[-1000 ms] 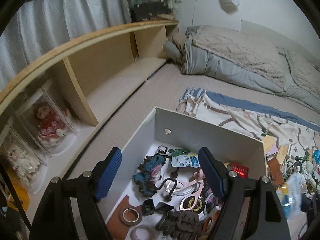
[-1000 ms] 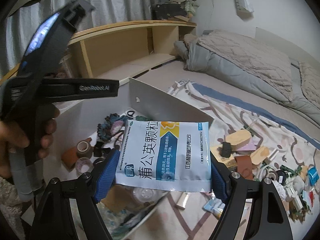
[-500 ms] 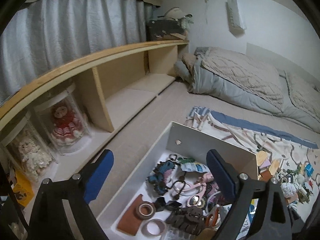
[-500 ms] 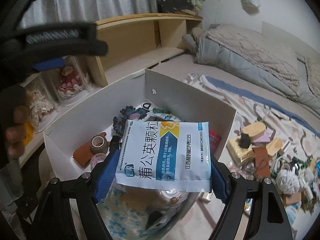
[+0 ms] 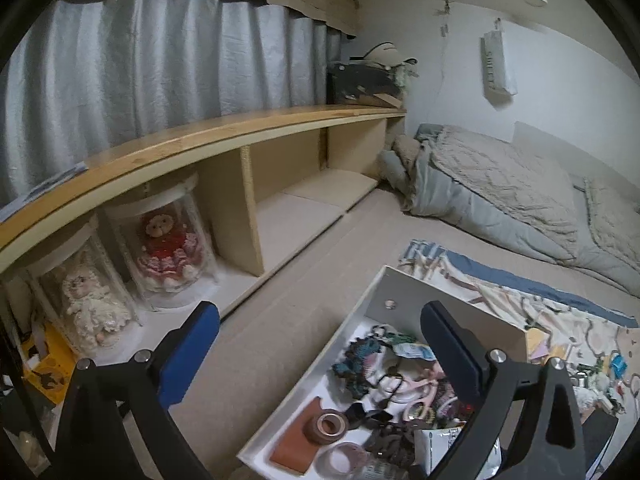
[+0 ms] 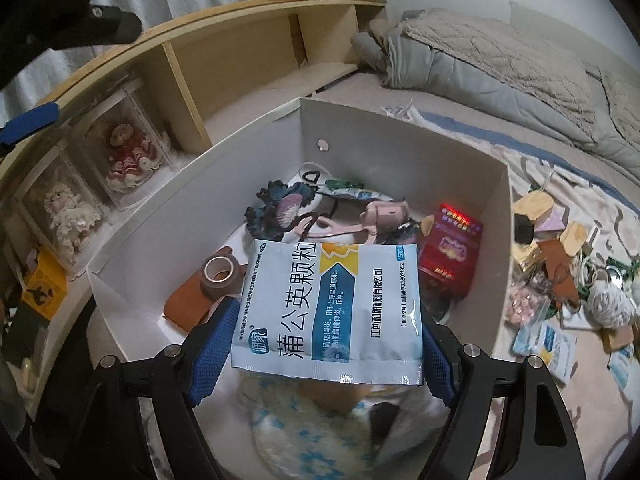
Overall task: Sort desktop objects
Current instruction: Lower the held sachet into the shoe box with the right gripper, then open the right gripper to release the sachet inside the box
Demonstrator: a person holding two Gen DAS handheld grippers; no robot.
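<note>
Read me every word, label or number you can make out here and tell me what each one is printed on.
"蒲公英颗粒": large characters on the white and blue sachet in the right gripper.
"Z36021952": number along the sachet's edge.
Sachet's small print: too small to read.
Red box in the white bin: blurred.
Wall hanger and scrawl above the curtain: illegible.

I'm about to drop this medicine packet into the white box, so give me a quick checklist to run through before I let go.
1. Packet held: ok. The right claw is shut on the medicine packet, pads on both side edges.
2. Packet over the white box: ok, the box's inside shows behind it.
3. Landing spot free: not ok. The tape roll, red carton and hair clips crowd the floor.
4. Left claw out of the way: ok, jaws opening, nothing between them.
5. Space right under the packet: cannot tell, it is hidden.
</note>
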